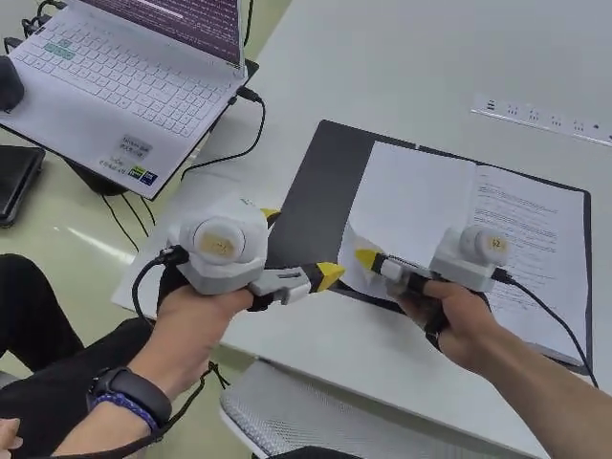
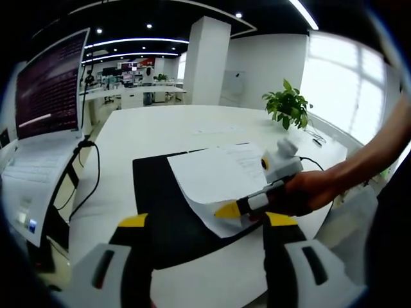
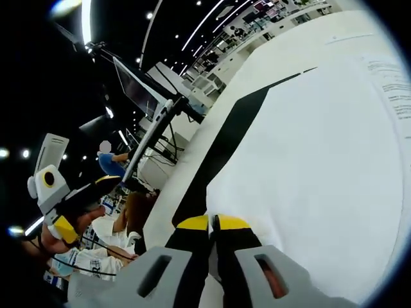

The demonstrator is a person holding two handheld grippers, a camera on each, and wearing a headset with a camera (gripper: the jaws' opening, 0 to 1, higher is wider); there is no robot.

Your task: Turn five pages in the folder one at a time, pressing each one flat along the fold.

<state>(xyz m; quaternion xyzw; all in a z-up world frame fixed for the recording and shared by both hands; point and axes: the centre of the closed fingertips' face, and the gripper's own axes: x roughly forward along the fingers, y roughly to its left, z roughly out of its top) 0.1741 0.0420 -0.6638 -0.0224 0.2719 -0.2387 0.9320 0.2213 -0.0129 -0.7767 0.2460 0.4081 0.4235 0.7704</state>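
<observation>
A black folder (image 1: pixel 316 191) lies open on the white table. A white page (image 1: pixel 411 201) from it is lifted, curling over toward the black inner cover, with a printed page (image 1: pixel 526 239) flat to its right. My right gripper (image 1: pixel 368 256) is shut on the lifted page's near corner. In the right gripper view its yellow tips (image 3: pixel 212 222) meet on the page (image 3: pixel 308 147). My left gripper (image 1: pixel 298 245) stands open just left of that corner, above the folder's near edge. In the left gripper view its jaws (image 2: pixel 207 221) are spread wide, with the right gripper (image 2: pixel 226 210) between them.
An open laptop (image 1: pixel 134 76) sits at the far left, with a black cable (image 1: pixel 244 143) trailing toward the folder. A white power strip (image 1: pixel 545 120) lies at the back right. The table's near edge runs just below the grippers, above a chair seat (image 1: pixel 287 411).
</observation>
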